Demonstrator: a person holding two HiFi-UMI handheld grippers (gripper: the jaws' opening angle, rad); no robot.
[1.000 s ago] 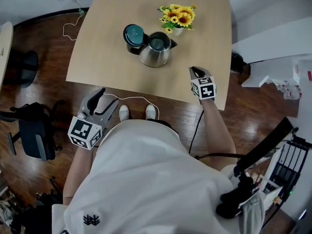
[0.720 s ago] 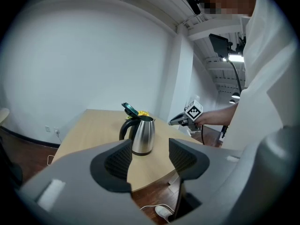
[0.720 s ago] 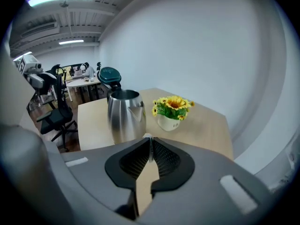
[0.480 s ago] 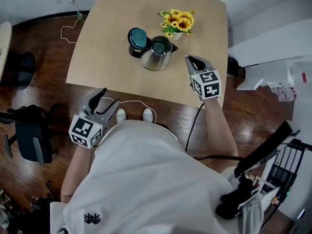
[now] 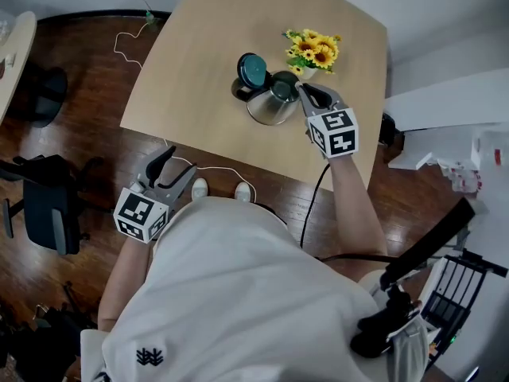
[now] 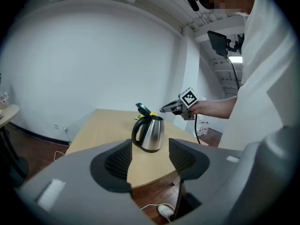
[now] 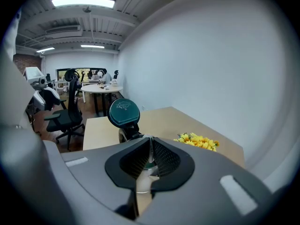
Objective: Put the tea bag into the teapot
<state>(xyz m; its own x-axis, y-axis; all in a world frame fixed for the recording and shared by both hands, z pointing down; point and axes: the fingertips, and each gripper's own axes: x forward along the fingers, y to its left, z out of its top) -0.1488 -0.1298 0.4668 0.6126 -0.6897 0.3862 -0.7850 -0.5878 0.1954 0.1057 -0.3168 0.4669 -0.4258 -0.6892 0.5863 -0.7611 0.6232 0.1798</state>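
A steel teapot (image 5: 270, 108) stands on the light wooden table (image 5: 199, 38), its teal lid (image 5: 253, 68) flipped open to the left. My right gripper (image 5: 303, 89) is shut, with its tips at the right rim of the pot's open mouth. In the right gripper view the jaws (image 7: 150, 153) meet with no gap, and the lid (image 7: 124, 112) stands just behind them. I cannot make out a tea bag in any view. My left gripper (image 5: 176, 165) hangs open and empty off the table's near edge. It looks at the teapot (image 6: 151, 134) and the right gripper (image 6: 165, 109).
A small pot of yellow flowers (image 5: 314, 50) stands just behind the teapot, close to the right gripper. A white cable (image 5: 215, 168) lies on the dark wood floor by the person's shoes. An office chair (image 5: 48, 205) is at the left, white furniture (image 5: 445, 110) at the right.
My right gripper has moved forward and left from the table's near right part to the teapot's mouth, staying shut. The left gripper has barely moved.
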